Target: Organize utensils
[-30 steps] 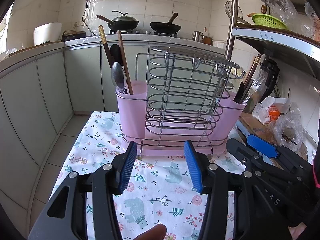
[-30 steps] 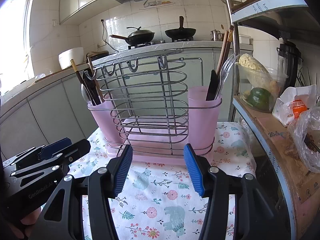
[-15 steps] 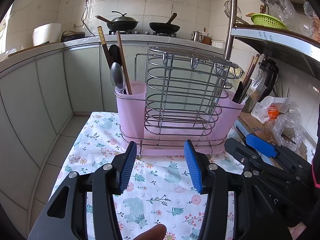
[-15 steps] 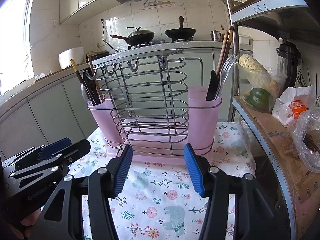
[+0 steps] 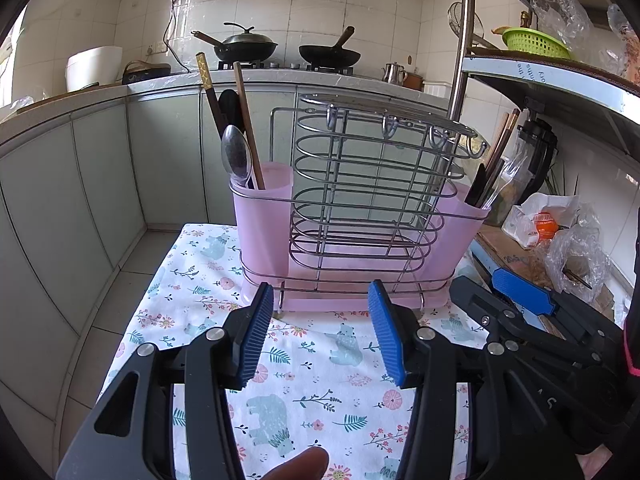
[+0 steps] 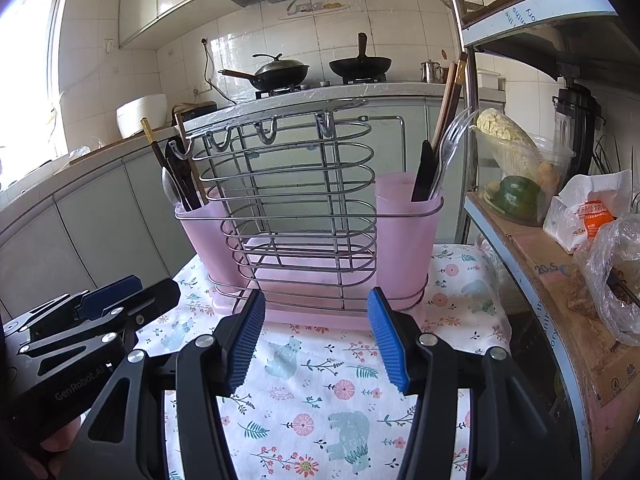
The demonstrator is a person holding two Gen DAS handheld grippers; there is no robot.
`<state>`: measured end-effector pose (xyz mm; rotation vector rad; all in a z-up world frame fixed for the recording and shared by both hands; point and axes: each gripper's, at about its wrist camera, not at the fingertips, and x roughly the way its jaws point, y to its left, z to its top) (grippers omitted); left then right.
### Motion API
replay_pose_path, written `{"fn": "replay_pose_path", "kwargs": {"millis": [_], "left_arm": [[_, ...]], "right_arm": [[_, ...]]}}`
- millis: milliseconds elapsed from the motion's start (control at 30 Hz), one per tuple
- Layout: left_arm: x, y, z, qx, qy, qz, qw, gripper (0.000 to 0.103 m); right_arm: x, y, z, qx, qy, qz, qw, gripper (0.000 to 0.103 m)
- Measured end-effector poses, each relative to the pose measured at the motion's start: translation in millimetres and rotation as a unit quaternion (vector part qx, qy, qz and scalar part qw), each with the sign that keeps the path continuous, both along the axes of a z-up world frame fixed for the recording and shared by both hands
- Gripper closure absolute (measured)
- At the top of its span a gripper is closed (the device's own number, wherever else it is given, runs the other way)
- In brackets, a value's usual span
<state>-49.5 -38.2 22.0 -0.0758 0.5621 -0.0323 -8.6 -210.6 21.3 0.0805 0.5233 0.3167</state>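
A wire rack with pink cups stands on a floral cloth. Its left cup holds a metal spoon, chopsticks and a black utensil. Its right cup holds chopsticks, a clear plastic fork and a black utensil. My left gripper is open and empty, just in front of the rack. My right gripper is open and empty beside it, and shows in the left wrist view.
A metal shelf at the right holds a clear bowl of vegetables, bags and a blender. The counter behind carries two woks and a white rice cooker. The cloth's left edge drops to a tiled floor.
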Motion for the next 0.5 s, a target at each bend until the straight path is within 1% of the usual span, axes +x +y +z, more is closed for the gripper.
{"fn": "replay_pose_path", "kwargs": {"millis": [500], "left_arm": [[1.1,1.5,1.2,0.003,-0.005,0.005,1.0,0.053]], "right_arm": [[-0.6,-0.6,-0.2,-0.001,-0.001,-0.001,1.0,0.05]]}}
